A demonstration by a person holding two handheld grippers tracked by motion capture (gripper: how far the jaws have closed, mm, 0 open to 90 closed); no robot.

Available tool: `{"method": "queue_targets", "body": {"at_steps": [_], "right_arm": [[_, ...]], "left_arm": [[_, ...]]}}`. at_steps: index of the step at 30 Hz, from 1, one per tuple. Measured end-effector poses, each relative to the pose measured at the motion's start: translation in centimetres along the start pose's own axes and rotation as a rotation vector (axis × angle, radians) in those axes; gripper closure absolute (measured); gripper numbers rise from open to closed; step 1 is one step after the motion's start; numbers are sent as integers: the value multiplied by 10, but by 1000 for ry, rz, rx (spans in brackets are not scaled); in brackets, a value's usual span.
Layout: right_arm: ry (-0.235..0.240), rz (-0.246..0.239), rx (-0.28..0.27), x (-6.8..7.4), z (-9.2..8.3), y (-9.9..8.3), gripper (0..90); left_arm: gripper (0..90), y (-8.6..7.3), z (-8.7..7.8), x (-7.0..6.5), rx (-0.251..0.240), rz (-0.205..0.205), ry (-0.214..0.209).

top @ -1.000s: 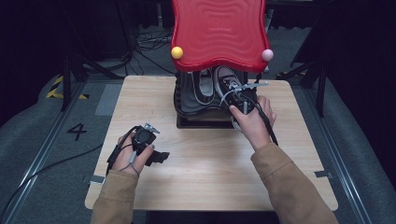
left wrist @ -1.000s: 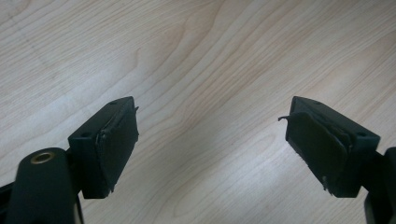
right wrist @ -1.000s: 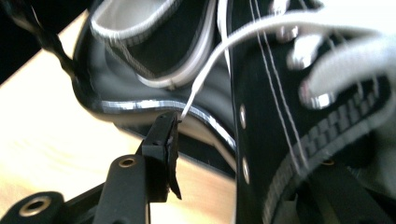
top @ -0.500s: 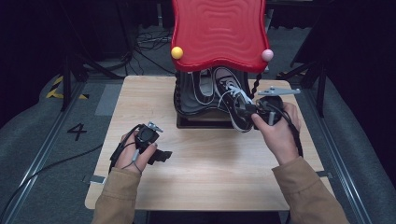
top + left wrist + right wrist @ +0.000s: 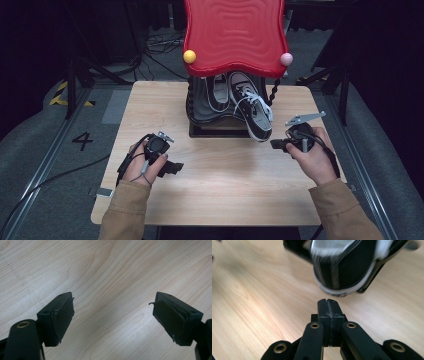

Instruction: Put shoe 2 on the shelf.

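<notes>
A black-and-white sneaker point(image 5: 256, 117) lies tilted over the front edge of a black rack point(image 5: 210, 131), its heel toward me. A second sneaker point(image 5: 217, 92) sits farther in under the red wavy top point(image 5: 232, 35). My right gripper point(image 5: 275, 145) is just right of the hanging sneaker and apart from it. Its jaws have just been closing and now meet with nothing between them. In the right gripper view the shut right gripper point(image 5: 328, 302) points at the sneaker's heel point(image 5: 344, 272) a short way ahead. My left gripper point(image 5: 172, 167) rests open over bare wood, as does the left gripper point(image 5: 113, 315) in its own view.
The wooden table point(image 5: 225, 195) has free room in front of the rack. A yellow ball point(image 5: 189, 56) and a pink ball point(image 5: 286, 59) sit at the red top's front corners. Dark floor, cables and stand legs surround the table.
My right gripper drew the sneaker forward out of the rack, let it go, then moved right and toward me with its jaws closing. The left hand stayed put.
</notes>
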State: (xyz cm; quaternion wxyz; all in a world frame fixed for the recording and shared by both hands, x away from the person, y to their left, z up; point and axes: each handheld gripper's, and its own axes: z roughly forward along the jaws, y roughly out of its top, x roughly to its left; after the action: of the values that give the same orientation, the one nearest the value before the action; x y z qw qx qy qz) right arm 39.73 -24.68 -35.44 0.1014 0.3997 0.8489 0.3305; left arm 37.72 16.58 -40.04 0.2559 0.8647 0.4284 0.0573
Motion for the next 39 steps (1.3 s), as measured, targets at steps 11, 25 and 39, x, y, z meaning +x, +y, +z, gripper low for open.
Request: {"method": "queue_targets", "body": {"at_steps": [11, 25, 39], "right_arm": [[30, -41, -9, 4, 24, 11, 900], [82, -44, -41, 28, 47, 25, 900], [-26, -2, -182, 39, 67, 46, 900]], "left_arm": [[177, -3, 0, 3, 1, -13, 7], [177, -2, 0, 3, 0, -8, 7], [177, -4, -1, 2, 1, -10, 0]]}}
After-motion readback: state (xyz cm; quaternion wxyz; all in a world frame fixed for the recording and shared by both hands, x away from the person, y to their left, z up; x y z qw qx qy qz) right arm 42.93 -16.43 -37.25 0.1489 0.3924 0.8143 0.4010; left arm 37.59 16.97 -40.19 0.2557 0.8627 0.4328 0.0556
